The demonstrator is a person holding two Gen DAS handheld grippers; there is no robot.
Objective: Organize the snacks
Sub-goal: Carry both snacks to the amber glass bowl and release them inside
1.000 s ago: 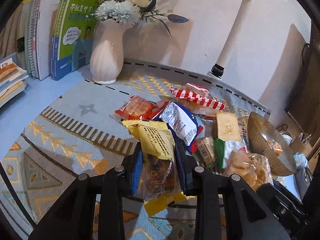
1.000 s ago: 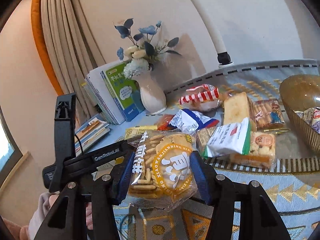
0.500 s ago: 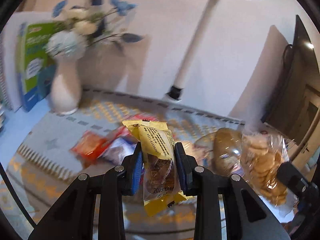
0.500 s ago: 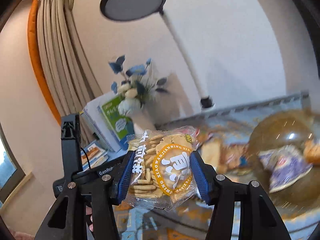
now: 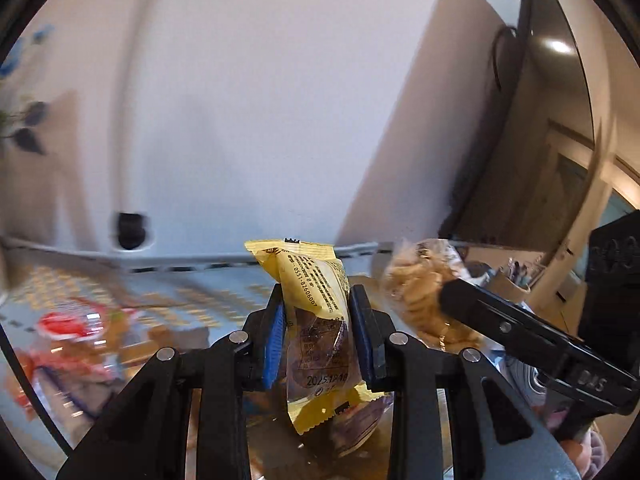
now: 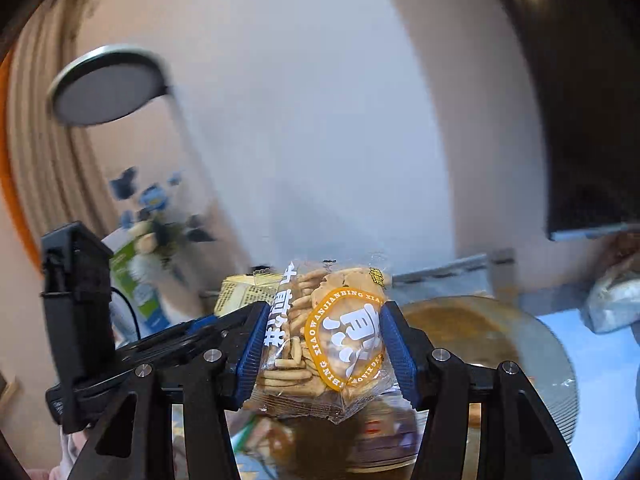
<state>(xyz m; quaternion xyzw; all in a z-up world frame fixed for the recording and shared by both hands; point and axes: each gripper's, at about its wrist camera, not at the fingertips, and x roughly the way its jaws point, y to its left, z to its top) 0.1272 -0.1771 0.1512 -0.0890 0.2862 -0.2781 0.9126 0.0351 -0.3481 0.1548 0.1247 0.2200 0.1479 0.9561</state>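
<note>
My left gripper [image 5: 318,332] is shut on a yellow snack packet [image 5: 316,308], held upright between the blue pads. My right gripper [image 6: 324,340] is shut on a clear bag of small biscuits [image 6: 328,336] with an orange label. In the left wrist view that biscuit bag [image 5: 424,292] and the right gripper's black finger [image 5: 520,332] hang just to the right. In the right wrist view the left gripper [image 6: 188,334] with its yellow packet [image 6: 244,292] sits to the left. A brown glass bowl [image 6: 500,332] lies below and to the right of the biscuit bag.
Loose snacks, a red-and-white one [image 5: 68,326] among them, lie blurred on the patterned mat [image 5: 168,292] at lower left. A vase of blue and white flowers [image 6: 156,224] and books stand at the left. A lamp head [image 6: 106,84] hangs overhead. Its pole base [image 5: 130,230] stands at the mat's back edge.
Both grippers have risen and swung right with their packets still held. The snack pile slid away to the left, and the bowl now lies under the packets.
</note>
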